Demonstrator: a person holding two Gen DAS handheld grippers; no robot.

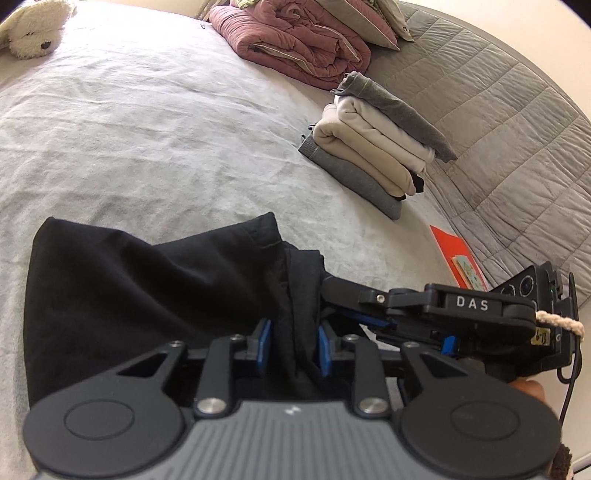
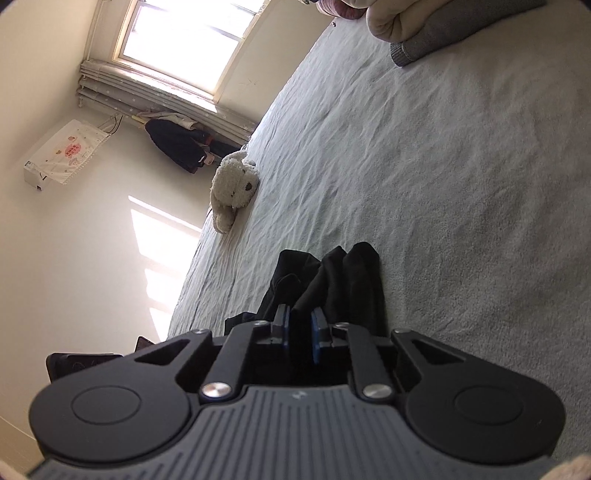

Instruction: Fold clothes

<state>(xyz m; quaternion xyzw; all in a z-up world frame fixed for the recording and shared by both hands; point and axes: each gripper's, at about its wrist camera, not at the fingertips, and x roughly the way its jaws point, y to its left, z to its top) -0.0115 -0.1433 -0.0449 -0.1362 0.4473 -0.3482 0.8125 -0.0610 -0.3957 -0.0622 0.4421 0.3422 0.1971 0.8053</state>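
Observation:
A black garment (image 1: 147, 280) lies bunched on the light bed sheet (image 1: 147, 129). My left gripper (image 1: 294, 347) is shut on a gathered fold of it between its blue pads. My right gripper (image 1: 332, 295) comes in from the right in the left wrist view and grips the same bunch just beyond. In the right wrist view my right gripper (image 2: 300, 328) is shut on the black garment (image 2: 343, 280), whose folds stick up past the fingertips.
A stack of folded clothes (image 1: 373, 147) sits at the right of the bed, also seen in the right wrist view (image 2: 424, 29). Pink bedding (image 1: 295, 37) and a grey quilt (image 1: 498, 110) lie behind. A red book (image 1: 458, 258), a plush toy (image 2: 232, 184).

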